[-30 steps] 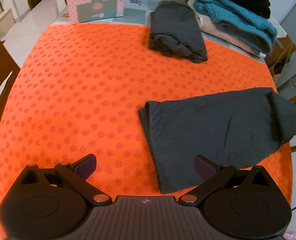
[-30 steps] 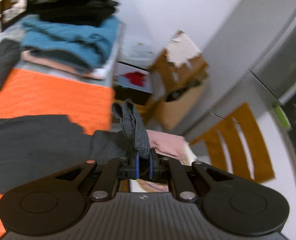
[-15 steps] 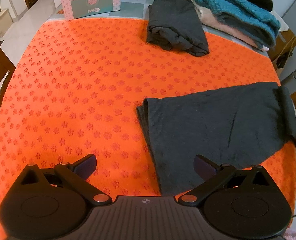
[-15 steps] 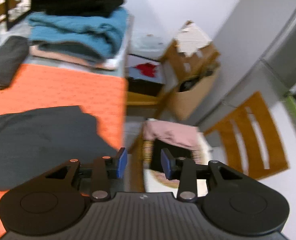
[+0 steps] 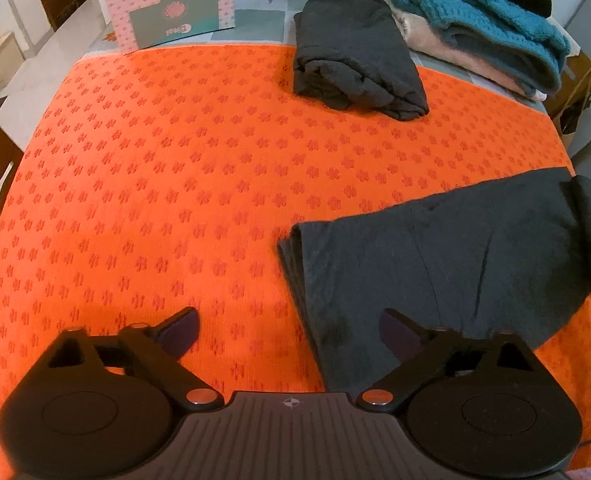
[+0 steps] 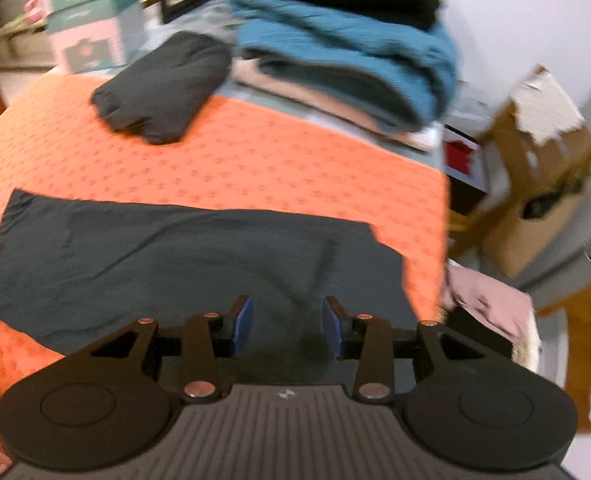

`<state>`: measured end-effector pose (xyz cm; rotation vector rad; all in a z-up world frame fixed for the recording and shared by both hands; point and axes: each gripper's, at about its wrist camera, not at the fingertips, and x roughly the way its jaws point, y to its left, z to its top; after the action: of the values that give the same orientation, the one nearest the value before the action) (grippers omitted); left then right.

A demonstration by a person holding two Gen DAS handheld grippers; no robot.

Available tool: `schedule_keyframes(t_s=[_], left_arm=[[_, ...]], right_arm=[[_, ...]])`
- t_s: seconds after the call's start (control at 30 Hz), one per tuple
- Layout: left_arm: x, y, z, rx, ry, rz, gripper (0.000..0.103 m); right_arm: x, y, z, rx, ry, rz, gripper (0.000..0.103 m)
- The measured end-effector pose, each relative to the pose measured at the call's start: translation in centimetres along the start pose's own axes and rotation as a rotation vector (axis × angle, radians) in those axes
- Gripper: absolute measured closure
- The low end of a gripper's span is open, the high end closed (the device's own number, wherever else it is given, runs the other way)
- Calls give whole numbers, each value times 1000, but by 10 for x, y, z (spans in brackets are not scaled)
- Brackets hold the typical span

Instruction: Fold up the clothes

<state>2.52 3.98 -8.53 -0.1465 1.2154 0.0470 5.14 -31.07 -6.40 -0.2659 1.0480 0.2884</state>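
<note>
1. Cloth (image 5: 447,264) (dark grey, partly folded) is spread flat on the orange cover (image 5: 175,200) of the counter, towards its right edge, with layered edges showing at its left end.
2. Its right end (image 5: 587,232) is seen doubled over in a narrow strip at the counter's edge.
3. The left gripper (image 5: 287,330) is held above the cloth's near-left corner; its jaws are wide and closing slightly, one finger over the bare cover and the other over the cloth, with nothing pressed between them.
4. The right gripper (image 6: 287,322) is held over the cloth's near edge (image 6: 199,256); its jaws stand partly apart, blue pads (image 6: 241,320) facing, and nothing is gripped.
5. A rolled dark bundle (image 5: 355,56) is laid at the far side of the cover, well apart from the cloth.
6. Behind it a stack of folded clothes (image 5: 479,28) is piled (teal knit over pale pink, black on top).
7. A patterned box (image 5: 171,16) is stood at the far left of the counter.
8. The right-wrist view is blurred.
</note>
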Motion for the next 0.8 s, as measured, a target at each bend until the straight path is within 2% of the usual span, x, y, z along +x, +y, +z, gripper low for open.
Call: schedule_keyframes(t_s=[0.2,0.33,0.5,0.7,0.77,0.8], left_arm=[[10,-3,10,25,-7,-5,27],[18,-8,17,50,-8,-15,42],[27,-9,24,58,0,-26,50],[35,-14,30,93,13,-35,80],[33,-15,30,100,4,-37,84],[31,-15,30,102,-1,-39,89]], right_arm=[[31,30,24,-112,35,95,59],[46,44,40,-207,42,158,59],[67,67,60,-360,62,209,59],[91,95,69,-558,76,226,59],[96,102,71,-612,69,233,60],[98,105,72,-624,73,237,60]])
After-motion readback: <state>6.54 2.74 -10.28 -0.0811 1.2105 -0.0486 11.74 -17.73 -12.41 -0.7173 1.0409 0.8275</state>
